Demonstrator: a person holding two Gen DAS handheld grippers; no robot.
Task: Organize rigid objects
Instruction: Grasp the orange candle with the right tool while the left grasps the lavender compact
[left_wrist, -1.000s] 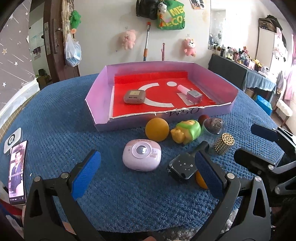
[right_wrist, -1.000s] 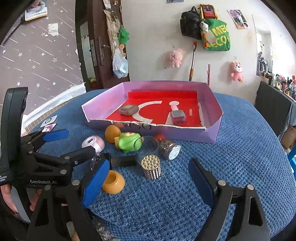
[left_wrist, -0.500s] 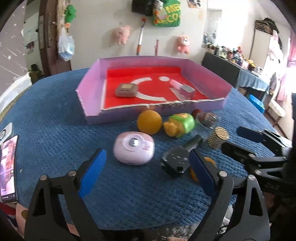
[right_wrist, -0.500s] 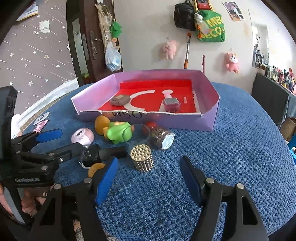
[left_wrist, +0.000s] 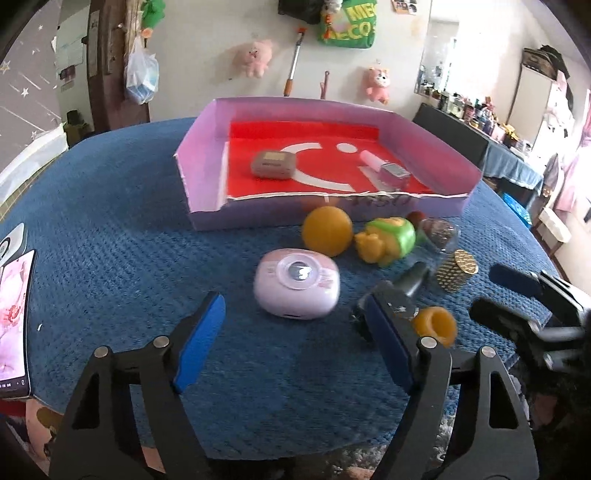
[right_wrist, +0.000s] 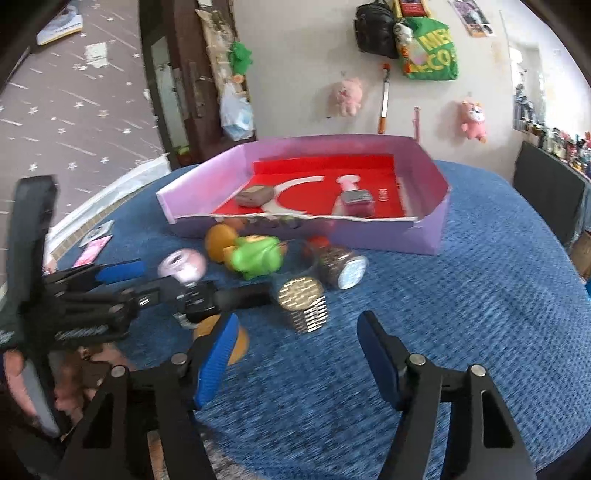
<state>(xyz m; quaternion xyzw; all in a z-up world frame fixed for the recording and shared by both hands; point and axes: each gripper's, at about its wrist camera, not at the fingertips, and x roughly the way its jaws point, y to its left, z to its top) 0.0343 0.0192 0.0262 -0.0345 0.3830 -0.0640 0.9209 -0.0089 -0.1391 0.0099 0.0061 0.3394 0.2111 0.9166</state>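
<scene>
Change: both tools' jaws had just been closing from a wider spread; nothing moved on the cloth, and the pink case sat larger in the left wrist view than a second before
Landmark: purple tray (left_wrist: 207, 173) with red floor, on the blue tablecloth (left_wrist: 110, 206)
Left gripper (left_wrist: 295, 345): jaws part open, nothing between the blue pads, holding nothing; it hovered over bare cloth on the near side of the tray, just short of the pink case (left_wrist: 297, 283)
Right gripper (right_wrist: 295, 350): jaws part open, empty; over bare cloth on the near side of the tray, the gold studded cylinder (right_wrist: 303, 303) just ahead of its tips
In the tray: grey-brown case (left_wrist: 273, 164) toward its left side; pink bottle with silver cap (left_wrist: 384, 169) toward its right
Along the tray's near wall, outside: orange ball (left_wrist: 327, 230), green and yellow toy (left_wrist: 389, 240), clear jar lying on its side (right_wrist: 341, 266)
Further out from that wall: pink case, black starred device (left_wrist: 400, 295), orange cup (left_wrist: 436, 325)
Well left of the tray: phone (left_wrist: 13, 321) at the cloth's edge, screen lit
Blur: both views smeared
</scene>
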